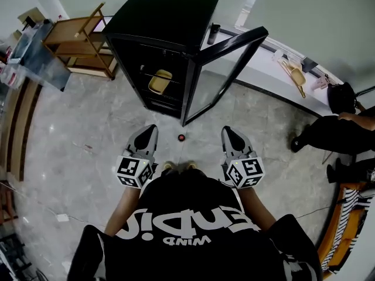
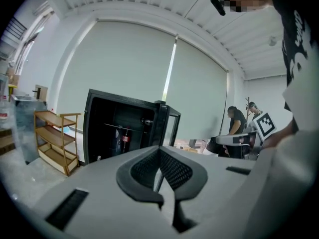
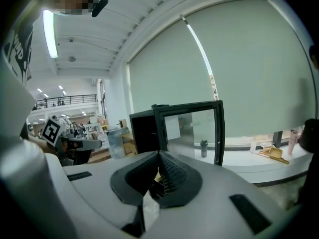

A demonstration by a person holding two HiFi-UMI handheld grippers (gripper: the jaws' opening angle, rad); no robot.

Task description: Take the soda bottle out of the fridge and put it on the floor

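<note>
Both jaw pairs pressed together, empty: left gripper (image 1: 149, 129), right gripper (image 1: 229, 131); bottle (image 2: 124, 141) upright in fridge (image 1: 164, 16), upper centre, nearer left gripper

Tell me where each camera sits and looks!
Head view: on the person's head, looking steeply down at the open fridge; left claw, right claw and shirt show.
Left gripper view: rides the left claw, facing the fridge front; right claw's cube shows.
Right gripper view: rides the right claw, facing the fridge door; left claw's cube shows.
Shared: all three see the fridge.
</note>
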